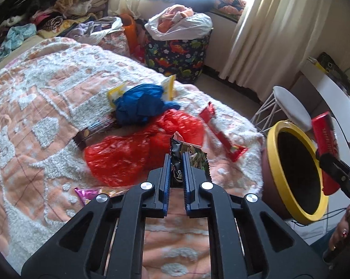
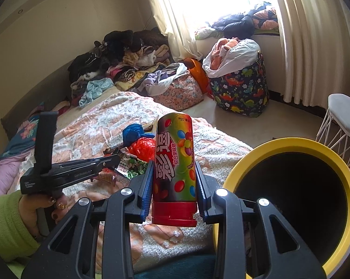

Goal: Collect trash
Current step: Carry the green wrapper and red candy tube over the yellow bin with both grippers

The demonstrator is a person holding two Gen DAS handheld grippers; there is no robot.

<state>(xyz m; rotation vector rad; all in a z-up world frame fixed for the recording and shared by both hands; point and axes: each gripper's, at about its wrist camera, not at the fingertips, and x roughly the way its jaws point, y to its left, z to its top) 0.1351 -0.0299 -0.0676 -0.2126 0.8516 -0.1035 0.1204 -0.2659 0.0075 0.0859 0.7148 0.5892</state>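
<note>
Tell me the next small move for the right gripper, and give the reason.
Probably carry the candy tube a little further right, over the yellow-rimmed bin, then let go. The right gripper is clamped on the tube beside the bin's open mouth, not yet above it. The left gripper is shut on a dark wrapper.

Your left gripper (image 1: 176,160) is matte black, its two fingers (image 1: 165,174) lined on their inner faces with ridged blue pads, and behind those fingers four round silver screw heads cap the pivots of angled black link arms with long cut-out windows. Your right gripper (image 2: 173,183) is built alike: blue-padded black fingers (image 2: 145,193), the same silver screws behind them and the same windowed arms. Seen side-on, the left tool carries small white lettering on its black body and an upright black block behind the fingers, and your left hand (image 2: 38,211) wears a lime-green sleeve, dark nail polish and a ring
</note>
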